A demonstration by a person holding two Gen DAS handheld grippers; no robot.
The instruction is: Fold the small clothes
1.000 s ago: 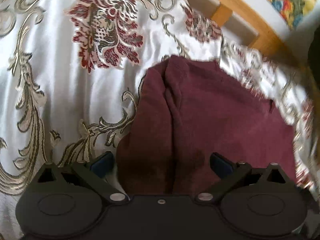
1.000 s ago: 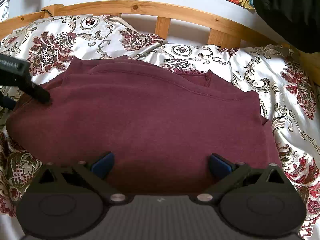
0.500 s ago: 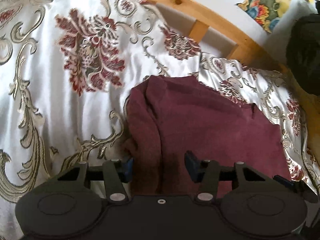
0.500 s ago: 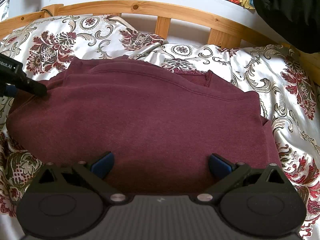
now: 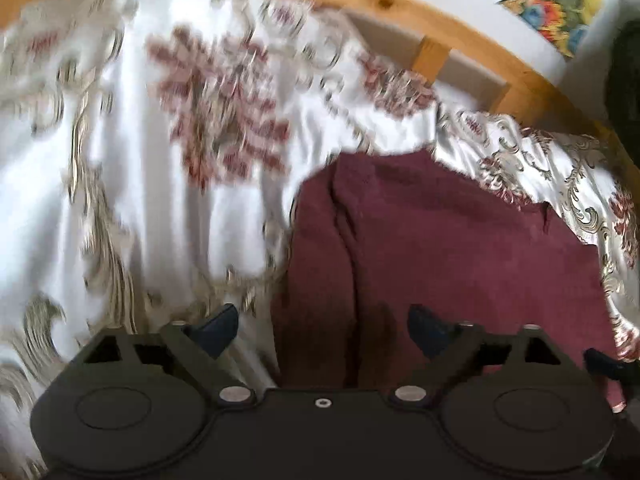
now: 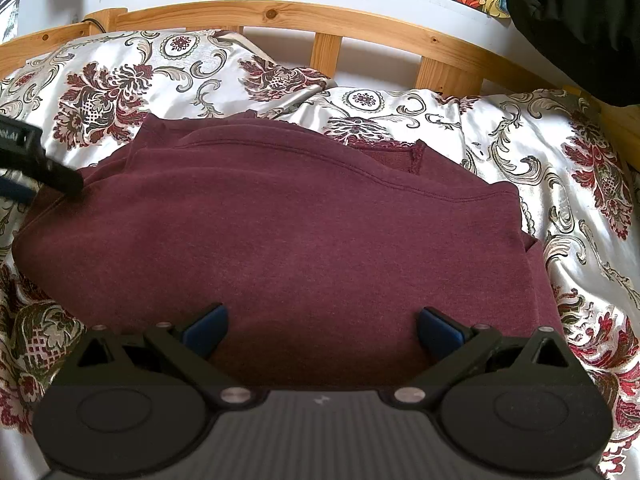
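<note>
Satin floral bedspread [image 6: 532, 152] under a pine headboard [image 6: 328, 24], maroon sweatshirt [image 6: 288, 240] lying folded in the middle
Both claws stood wide apart and gripped nothing: the right claw [image 6: 322, 330] hovered at the sweatshirt's near edge, the left claw [image 5: 322, 326] straddled its left fold; on slippery satin, a one-sided pinch could have dragged the whole bundle and undone the fold

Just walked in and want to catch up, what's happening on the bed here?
A person with a gripper in each hand is folding a maroon garment that lies on the floral bedspread. It already lies folded over. The left gripper is open at the garment's left edge, and the right gripper is open at its near edge. Neither holds the cloth.
</note>
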